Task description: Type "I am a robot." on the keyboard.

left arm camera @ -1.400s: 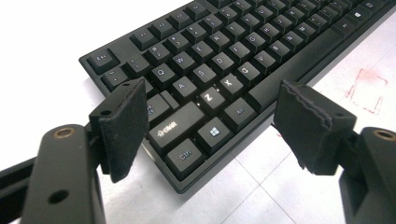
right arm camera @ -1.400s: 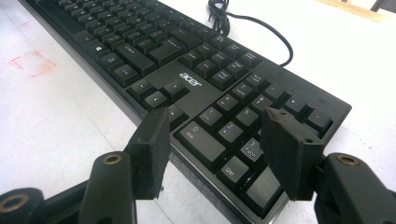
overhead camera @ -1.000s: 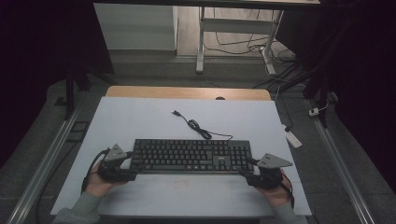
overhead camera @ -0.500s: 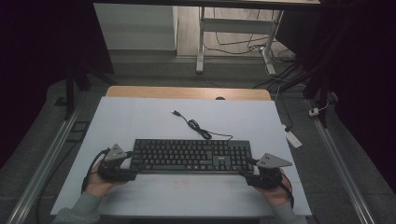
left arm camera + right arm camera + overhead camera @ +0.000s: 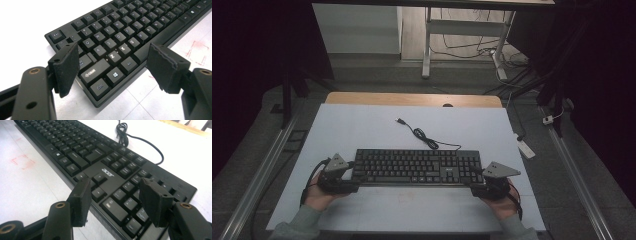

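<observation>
Now the keyboard [image 5: 417,167] lies flat on the table [image 5: 362,130], its 2 ends between the 2 grippers. Left gripper [image 5: 111,66] is spread wide, jaws straddling the near-left corner around the Ctrl and Shift keys, not clamped. Right gripper [image 5: 113,202] also gapes wide over the numpad corner. Beyond the keyboard, its cable [image 5: 424,137] curls away.

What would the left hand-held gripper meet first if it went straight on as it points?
Probably the keyboard: the left hand-held gripper stands open around its near-left corner, so the corner keys lie first in line; depth is unclear.
</observation>
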A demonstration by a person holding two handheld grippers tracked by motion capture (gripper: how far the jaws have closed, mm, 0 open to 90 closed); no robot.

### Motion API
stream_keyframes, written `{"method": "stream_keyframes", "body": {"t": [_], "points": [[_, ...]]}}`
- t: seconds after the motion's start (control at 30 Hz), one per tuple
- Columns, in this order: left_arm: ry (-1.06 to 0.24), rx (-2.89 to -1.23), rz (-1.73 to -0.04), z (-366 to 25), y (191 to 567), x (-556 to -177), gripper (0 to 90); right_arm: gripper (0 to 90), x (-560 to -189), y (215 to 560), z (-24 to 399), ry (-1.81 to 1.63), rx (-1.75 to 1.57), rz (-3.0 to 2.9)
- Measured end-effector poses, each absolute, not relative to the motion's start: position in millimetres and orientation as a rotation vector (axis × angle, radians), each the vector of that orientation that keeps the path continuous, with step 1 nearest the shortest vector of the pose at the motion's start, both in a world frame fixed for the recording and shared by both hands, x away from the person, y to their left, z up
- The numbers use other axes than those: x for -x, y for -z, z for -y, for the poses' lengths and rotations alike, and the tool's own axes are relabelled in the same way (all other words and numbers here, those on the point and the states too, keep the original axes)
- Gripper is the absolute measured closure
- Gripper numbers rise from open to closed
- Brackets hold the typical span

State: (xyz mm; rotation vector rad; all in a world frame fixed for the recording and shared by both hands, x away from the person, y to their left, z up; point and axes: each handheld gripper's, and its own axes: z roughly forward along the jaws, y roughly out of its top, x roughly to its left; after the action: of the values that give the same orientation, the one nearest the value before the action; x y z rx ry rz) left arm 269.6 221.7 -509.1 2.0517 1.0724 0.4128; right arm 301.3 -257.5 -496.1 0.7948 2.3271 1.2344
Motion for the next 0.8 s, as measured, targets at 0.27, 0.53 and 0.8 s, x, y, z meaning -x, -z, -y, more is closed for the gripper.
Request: {"method": "stream_keyframes", "body": {"t": [0.27,0.53,0.8], "points": [[-0.397,-2.017,-1.094,-224.9,507.4,-269.7,27.7,49.8,-307.4,491.4,243.0,-1.284,-0.795,-2.339],[-0.392,-2.000,-1.099,-225.6,506.1,-269.7,28.9,72.4,-309.1,488.2,228.3,-1.297,-0.749,-2.379],[-0.389,-1.985,-1.105,-225.8,505.1,-269.7,30.4,86.4,-311.6,486.9,221.4,-1.297,-0.727,-2.407]]}}
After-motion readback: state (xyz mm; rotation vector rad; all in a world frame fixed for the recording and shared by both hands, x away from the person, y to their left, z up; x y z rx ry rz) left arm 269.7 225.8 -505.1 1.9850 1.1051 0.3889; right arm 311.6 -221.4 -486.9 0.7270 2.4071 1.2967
